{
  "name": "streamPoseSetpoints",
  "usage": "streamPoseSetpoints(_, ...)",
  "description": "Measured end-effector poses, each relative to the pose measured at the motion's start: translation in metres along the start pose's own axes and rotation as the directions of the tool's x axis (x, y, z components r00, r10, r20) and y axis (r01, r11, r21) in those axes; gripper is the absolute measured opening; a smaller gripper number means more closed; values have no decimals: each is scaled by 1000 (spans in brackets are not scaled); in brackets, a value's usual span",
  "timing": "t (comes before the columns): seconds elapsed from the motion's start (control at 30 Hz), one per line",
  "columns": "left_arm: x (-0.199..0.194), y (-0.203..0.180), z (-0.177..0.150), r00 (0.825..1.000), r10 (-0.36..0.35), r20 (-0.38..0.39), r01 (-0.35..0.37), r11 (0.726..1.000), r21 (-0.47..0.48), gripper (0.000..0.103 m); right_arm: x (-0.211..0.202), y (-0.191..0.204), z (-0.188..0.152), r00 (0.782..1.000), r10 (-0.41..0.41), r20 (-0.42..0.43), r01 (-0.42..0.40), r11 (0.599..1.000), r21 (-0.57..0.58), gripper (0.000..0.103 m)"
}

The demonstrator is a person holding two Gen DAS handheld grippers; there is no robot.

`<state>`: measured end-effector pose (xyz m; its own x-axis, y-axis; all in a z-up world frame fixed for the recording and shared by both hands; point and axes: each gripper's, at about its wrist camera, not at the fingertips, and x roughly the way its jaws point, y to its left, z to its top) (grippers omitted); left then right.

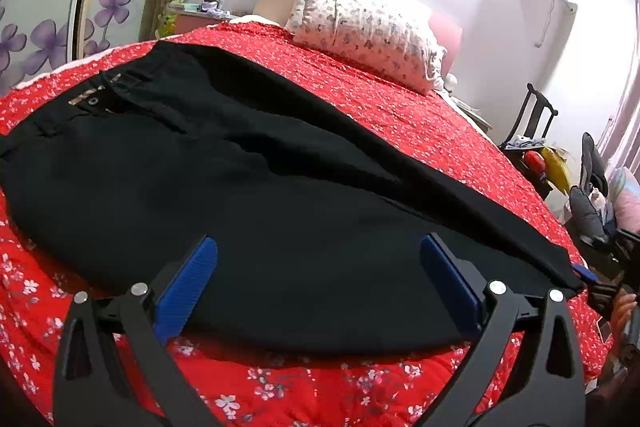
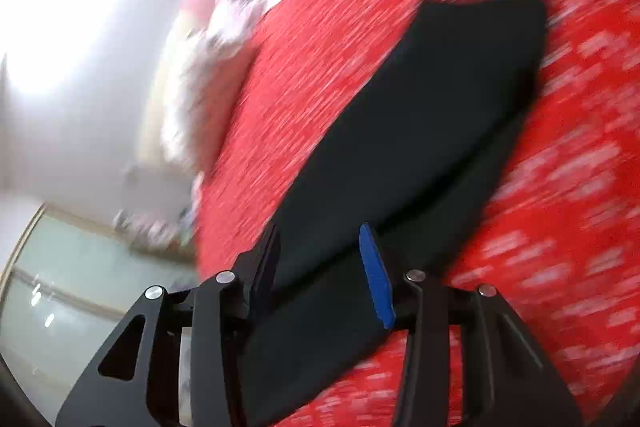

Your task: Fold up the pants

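Observation:
Black pants [image 1: 248, 179] lie spread on the red flowered bedspread [image 1: 420, 131], waistband at the far left, legs running to the right. My left gripper [image 1: 318, 267] is open, its blue pads hovering wide apart over the near leg. My right gripper [image 2: 320, 259] shows in the blurred right wrist view with the pants' leg end [image 2: 420, 131] between its blue pads; it looks part closed on the cloth. It also shows in the left wrist view [image 1: 582, 273] at the hem.
A flowered pillow [image 1: 368, 31] lies at the head of the bed. A chair with clutter [image 1: 536, 147] stands to the right of the bed. A wardrobe with purple flowers [image 1: 48, 7] stands at the left.

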<state>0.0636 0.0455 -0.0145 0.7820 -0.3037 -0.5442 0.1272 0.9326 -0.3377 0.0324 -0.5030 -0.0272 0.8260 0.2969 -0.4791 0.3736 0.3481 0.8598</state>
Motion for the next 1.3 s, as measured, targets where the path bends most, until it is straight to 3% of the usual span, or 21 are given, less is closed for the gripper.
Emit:
streamPoseSetpoints(0.17,2,13,0,998,-63,-2,62,993,-102,101,53,-15,-12,994,-7,-106,14,997,70,35)
streamPoseSetpoints(0.23,2,17,1,996,-93,4,93,985,-149,101,58,-18,-11,996,-22,-90,28,997,72,33)
streamPoseSetpoints(0.4,5,17,1,995,-92,24,94,981,-167,101,52,-22,-8,1000,-27,-9,28,995,95,33)
streamPoseSetpoints(0.53,7,16,7,995,-99,-13,96,983,-157,101,48,-26,-8,999,-34,39,32,997,64,29)
streamPoseSetpoints(0.63,10,24,29,996,-83,-17,78,982,-174,101,45,-32,-11,998,-40,58,36,997,66,9)
streamPoseSetpoints(0.67,13,29,38,997,-71,-24,66,982,-178,101,44,-33,-12,998,-31,60,27,997,74,6)
streamPoseSetpoints(0.8,47,48,103,995,5,-102,-23,984,-177,101,36,-34,-16,997,-29,66,24,997,74,6)
streamPoseSetpoints(0.97,107,53,175,981,50,-185,-85,979,-187,101,47,-27,-12,997,-63,45,61,997,53,5)
streamPoseSetpoints(1.1,171,67,215,959,111,-260,-181,947,-265,101,49,-18,-14,994,-104,39,105,994,-21,5)
streamPoseSetpoints(1.27,234,86,228,902,232,-365,-353,882,-311,100,50,-12,-12,992,-126,23,128,989,-73,5)
streamPoseSetpoints(1.3,245,91,228,881,262,-395,-400,859,-321,99,50,-12,-12,992,-126,20,127,989,-73,5)
